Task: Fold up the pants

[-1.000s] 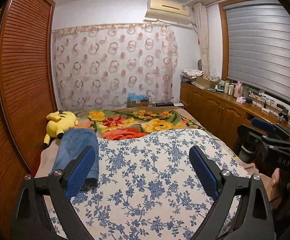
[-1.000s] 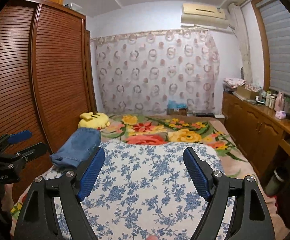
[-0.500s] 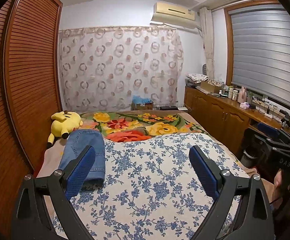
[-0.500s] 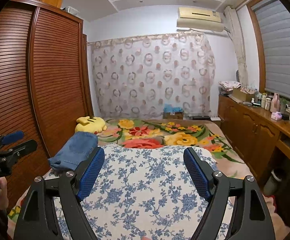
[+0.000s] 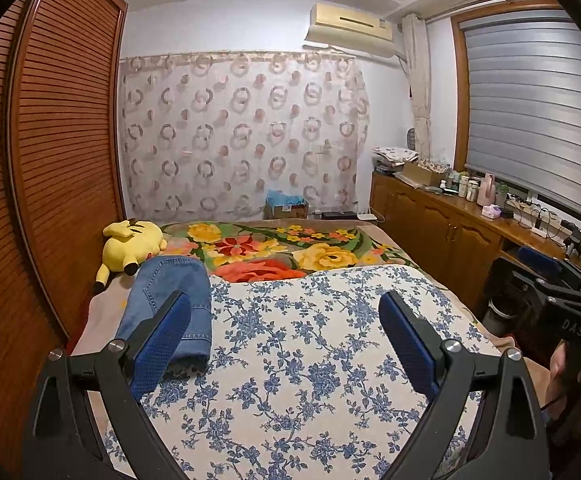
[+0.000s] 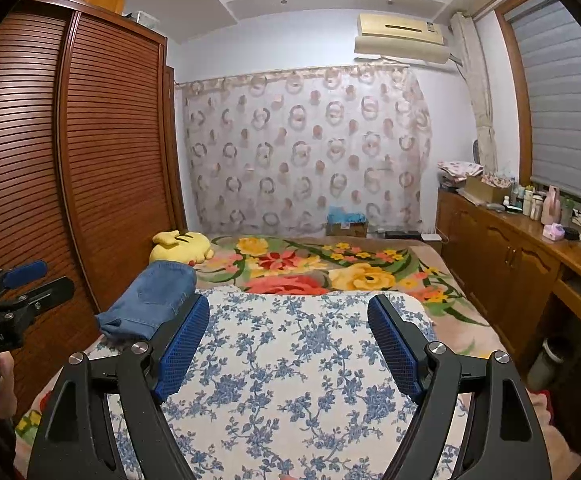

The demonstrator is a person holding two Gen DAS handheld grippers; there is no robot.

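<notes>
- Your left gripper [image 5: 286,332] and right gripper [image 6: 288,334] both hover spread wide, empty, over the floral bedspread [image 5: 310,360].
- Folded jeans [image 5: 170,300] lie at ten o'clock.

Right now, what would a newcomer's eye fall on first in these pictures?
Probably the folded blue jeans lying at the left edge of the bed, on the blue-flowered sheet, with a yellow plush toy just beyond them. The left gripper and right gripper both hang open above the sheet, holding nothing.
</notes>
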